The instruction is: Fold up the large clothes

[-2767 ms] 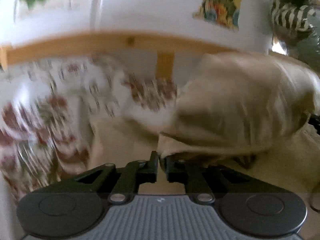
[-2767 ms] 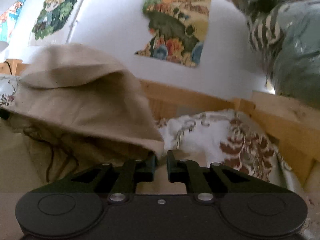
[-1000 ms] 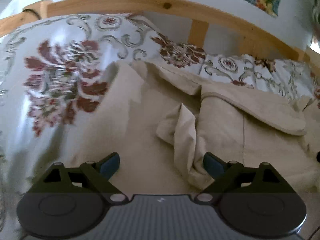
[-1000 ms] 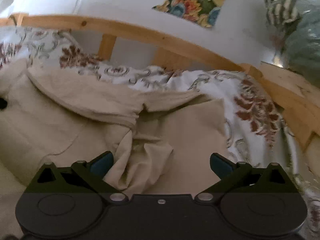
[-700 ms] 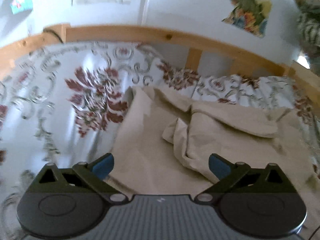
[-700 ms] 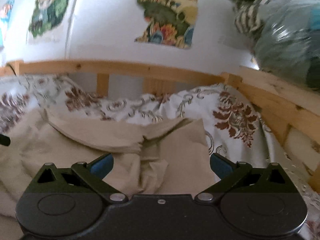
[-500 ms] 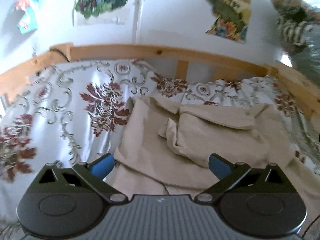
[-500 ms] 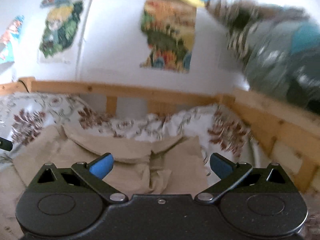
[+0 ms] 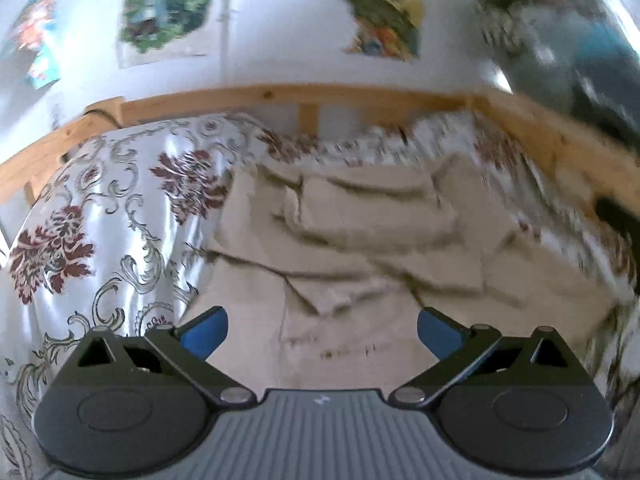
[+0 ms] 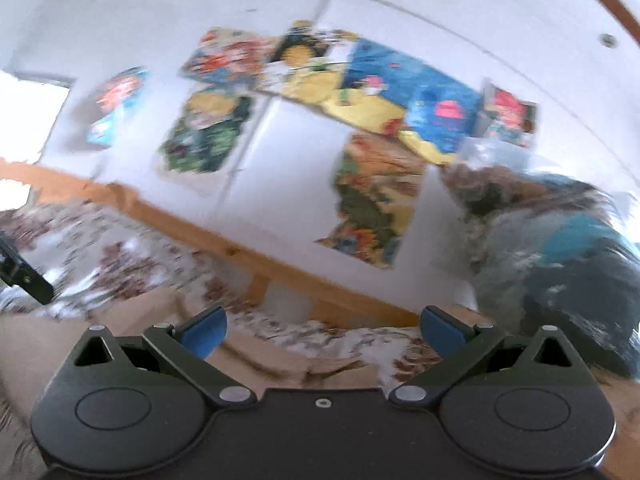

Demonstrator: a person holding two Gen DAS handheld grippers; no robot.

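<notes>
The left gripper [image 9: 322, 326] has its blue tips spread wide apart, with nothing between them. Past it, in the middle of the frame, lies the beige garment [image 9: 360, 240], bunched in soft folds on the flowered bedspread [image 9: 100, 208]. Its right side is smeared with blur — the edges there are hard to make out.

The right gripper [image 10: 322, 330] is spread wide too, holding nothing. It looks up at the wall, so only a strip of the garment shows along the bottom left, partly hidden behind the tool. The posters [image 10: 372, 92] are blurry, and the dark heap [image 10: 560, 272] at right is too fuzzy to name.
</notes>
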